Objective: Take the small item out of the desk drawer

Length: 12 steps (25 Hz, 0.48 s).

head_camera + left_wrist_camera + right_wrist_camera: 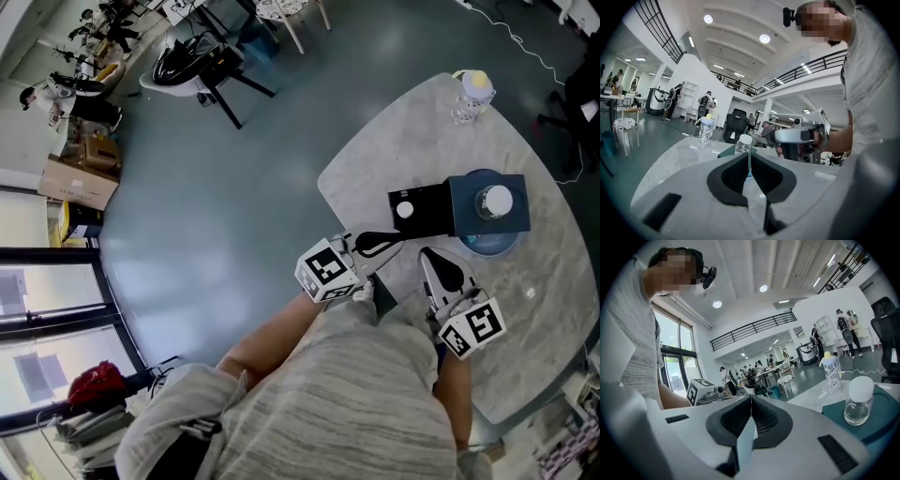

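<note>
Left hand-held gripper (749,158) and right hand-held gripper (750,401) both have their jaws pressed together with nothing between them, low over the near part of the tabletop (394,141). Just beyond their tips, a black drawer (433,216) juts from a dark-blue box (464,214), with a small white item (405,210) showing on it. A bottle (472,94) stands at the far edge.

Table (394,159): pale grey, stone-look top with rounded corners, standing on a grey-blue floor (234,187); I am at its near edge. Far edge: one clear patterned bottle (472,96) with a yellow top, upright, well apart from the rest. Middle of the top: a dark teal box (466,208) sitting on a round blue base (487,246) that shows beyond its near side. A black drawer (427,214) stands pulled out of the box toward the floor side. Cannot tell whether the drawer touches the tabletop.
</note>
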### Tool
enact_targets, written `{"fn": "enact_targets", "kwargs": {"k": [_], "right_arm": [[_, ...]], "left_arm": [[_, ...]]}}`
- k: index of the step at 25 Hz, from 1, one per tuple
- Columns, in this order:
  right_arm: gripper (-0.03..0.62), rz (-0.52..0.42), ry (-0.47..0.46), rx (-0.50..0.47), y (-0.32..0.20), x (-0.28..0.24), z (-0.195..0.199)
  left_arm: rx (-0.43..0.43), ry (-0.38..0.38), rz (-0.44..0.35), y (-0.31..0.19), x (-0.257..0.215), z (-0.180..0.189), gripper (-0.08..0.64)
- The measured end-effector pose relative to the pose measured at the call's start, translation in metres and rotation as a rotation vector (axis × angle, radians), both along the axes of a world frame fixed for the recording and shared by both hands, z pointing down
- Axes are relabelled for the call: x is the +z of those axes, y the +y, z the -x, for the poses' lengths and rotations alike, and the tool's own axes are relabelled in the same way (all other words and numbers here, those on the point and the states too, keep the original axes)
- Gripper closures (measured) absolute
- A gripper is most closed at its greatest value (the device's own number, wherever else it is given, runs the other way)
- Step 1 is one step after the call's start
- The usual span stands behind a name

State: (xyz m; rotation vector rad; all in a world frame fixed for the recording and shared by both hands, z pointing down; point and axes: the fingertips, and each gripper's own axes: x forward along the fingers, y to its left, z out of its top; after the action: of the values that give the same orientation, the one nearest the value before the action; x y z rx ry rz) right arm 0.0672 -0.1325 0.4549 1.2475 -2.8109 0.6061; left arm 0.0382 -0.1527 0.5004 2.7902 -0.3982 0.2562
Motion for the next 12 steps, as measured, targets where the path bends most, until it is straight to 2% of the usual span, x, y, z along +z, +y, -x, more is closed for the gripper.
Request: {"fn": "enact_targets", "kwargs": {"k": [5, 10, 12], "right_arm": [[0.581, 0.012, -0.005, 0.019, -0.004, 0.010, -0.013], [0.581, 0.026, 0.003, 0.034, -0.003, 0.020, -0.025], [0.581, 0.030, 0.003, 0.040, -0.003, 0.023, -0.030]], "left_arm": [[0.016, -0.115, -0.026, -0.020, 0.028, -0.010, 0.541], [0.032, -0.193, -0.033, -0.031, 0.048, -0.019, 0.537], [0.042, -0.222, -0.030, -0.034, 0.056, -0.023, 0.507]]}}
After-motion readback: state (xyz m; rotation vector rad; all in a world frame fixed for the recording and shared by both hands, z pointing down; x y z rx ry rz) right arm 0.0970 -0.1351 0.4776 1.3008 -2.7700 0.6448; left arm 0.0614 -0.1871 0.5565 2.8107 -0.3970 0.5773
